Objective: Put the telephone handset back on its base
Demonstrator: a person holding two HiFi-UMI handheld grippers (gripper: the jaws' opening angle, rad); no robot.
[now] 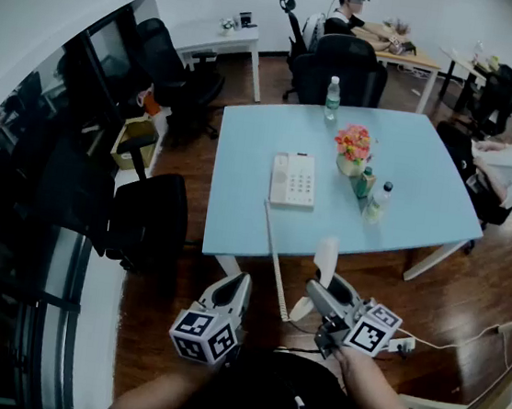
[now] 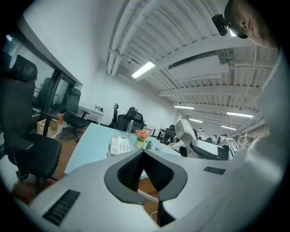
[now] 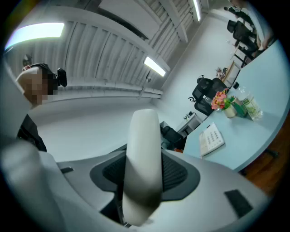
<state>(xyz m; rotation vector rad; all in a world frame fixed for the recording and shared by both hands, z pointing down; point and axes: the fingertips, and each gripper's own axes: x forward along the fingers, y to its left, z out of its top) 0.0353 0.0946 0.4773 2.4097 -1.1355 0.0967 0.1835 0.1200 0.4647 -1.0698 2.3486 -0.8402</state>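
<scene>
The cream telephone base [image 1: 293,179] lies near the middle of the light blue table [image 1: 237,206]; its coiled cord [image 1: 274,264] runs off the front edge toward me. My right gripper [image 1: 322,289] is below that edge, shut on the cream handset [image 1: 325,257], which stands upright between its jaws. In the right gripper view the handset [image 3: 144,158] fills the gap of the right gripper [image 3: 144,179], with the base [image 3: 212,138] far off to the right. My left gripper [image 1: 234,291] hangs beside it, shut and holding nothing; in its own view the left gripper [image 2: 142,156] faces the base [image 2: 119,145].
A flower pot [image 1: 352,152], a green can [image 1: 363,182] and a clear bottle [image 1: 379,201] stand right of the base, another bottle [image 1: 333,98] at the far edge. Black office chairs [image 1: 148,218] stand to the left. A person [image 1: 511,167] sits at the right. A power strip [image 1: 403,345] lies on the floor.
</scene>
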